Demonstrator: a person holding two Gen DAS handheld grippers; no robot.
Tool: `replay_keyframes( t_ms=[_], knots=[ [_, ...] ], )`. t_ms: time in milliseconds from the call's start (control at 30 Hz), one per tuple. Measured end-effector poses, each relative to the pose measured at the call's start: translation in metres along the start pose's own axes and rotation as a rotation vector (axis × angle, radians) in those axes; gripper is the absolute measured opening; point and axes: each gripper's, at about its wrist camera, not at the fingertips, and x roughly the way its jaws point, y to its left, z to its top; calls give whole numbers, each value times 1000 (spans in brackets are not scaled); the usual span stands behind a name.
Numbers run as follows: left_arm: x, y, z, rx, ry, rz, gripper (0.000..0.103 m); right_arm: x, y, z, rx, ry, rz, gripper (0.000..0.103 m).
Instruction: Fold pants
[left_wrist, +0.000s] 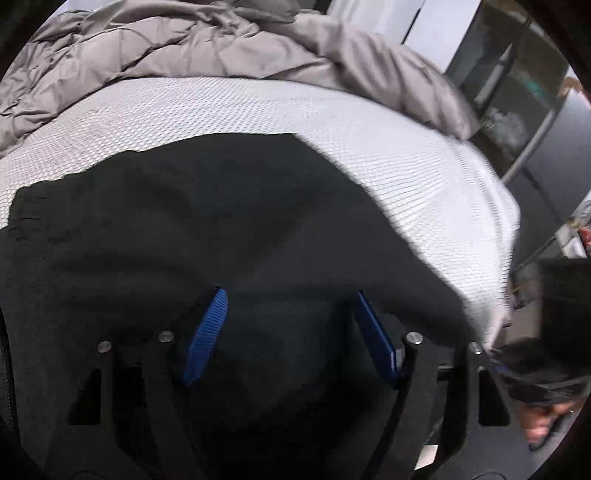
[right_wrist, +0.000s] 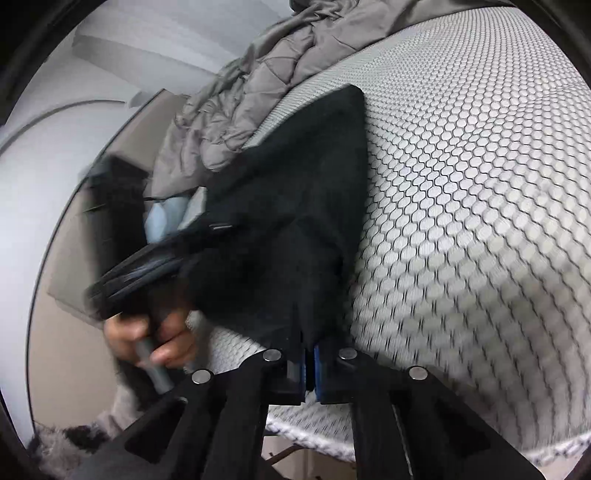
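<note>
Black pants (left_wrist: 192, 229) lie on a white honeycomb-patterned bedcover (left_wrist: 258, 107). My left gripper (left_wrist: 291, 295) is open just above the pants, its blue pads (left_wrist: 205, 339) spread wide with black cloth between and below them. In the right wrist view my right gripper (right_wrist: 310, 354) is shut on an edge of the pants (right_wrist: 295, 221), with the cloth drawn up from the bedcover (right_wrist: 480, 221) toward the jaws. The other gripper and the hand holding it (right_wrist: 147, 332) show blurred at the left.
A crumpled grey quilted duvet (left_wrist: 166, 48) lies along the far side of the bed and also shows in the right wrist view (right_wrist: 258, 92). The bed edge drops off at the right (left_wrist: 506, 258), with shelving (left_wrist: 517, 92) beyond. A fluffy grey rug (right_wrist: 74, 443) lies on the floor.
</note>
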Motion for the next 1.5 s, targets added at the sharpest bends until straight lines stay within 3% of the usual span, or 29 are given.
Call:
replay_keyframes(
  t_ms=[67,167,200,267,333,367,467,500,533,567,667,733,800,867,933,967,1100,1167,1233,1267,1333,1433,1500],
  knots=[
    [9,5,2,3,4,8,70,-12,1,-15,16,14,43,2],
    [7,-1,2,21,15,22,69,6,-19,-27,100,131,-37,3],
    [1,-6,1,20,9,-9,70,0,-23,-29,117,132,-25,3],
    [-17,-28,-1,57,-38,-83,70,-21,-12,-24,71,41,-28,17],
    [-15,-55,6,148,-53,-84,71,-33,-3,-16,49,-31,-10,39],
    [-6,-67,10,195,-36,-74,71,-33,0,-12,45,-50,-17,40],
    [32,-78,15,199,83,-59,70,-9,4,6,26,-30,-26,39],
    [41,-75,15,179,109,-56,69,-1,2,10,34,-22,-34,34],
    [48,-67,15,141,104,-58,68,4,-6,9,47,10,-46,14],
    [49,-61,16,118,98,-74,68,9,-10,5,64,31,-36,7],
    [47,-54,21,95,93,-80,68,4,-18,-20,90,85,10,4],
    [40,-51,21,64,85,-89,68,-6,-14,-32,62,109,-20,4],
    [27,-47,17,35,69,-131,68,-26,-4,-28,31,51,-33,9],
    [11,-46,12,51,48,-144,68,-39,6,-15,1,-36,-54,30],
    [-10,-40,4,65,2,-120,69,-44,10,-3,-24,-92,-85,34],
    [-20,-33,1,63,-22,-102,69,-43,9,5,-37,-87,-92,40],
    [-49,2,-5,20,-76,-39,71,-11,3,43,-61,-59,-147,48],
    [-59,32,-8,-34,-96,4,72,7,-14,60,-12,-35,-113,50],
    [-65,65,-11,-95,-100,47,72,27,-37,79,76,-20,-61,46],
    [-67,80,-13,-133,-103,64,71,34,-41,84,103,-23,-34,31],
    [-69,104,-16,-175,-105,64,71,53,-40,111,96,-2,-24,13],
    [-75,120,-20,-196,-113,93,71,61,-30,142,28,-34,-53,11],
    [-82,124,-21,-187,-129,107,71,66,-17,157,-40,-26,-142,14]
  ],
)
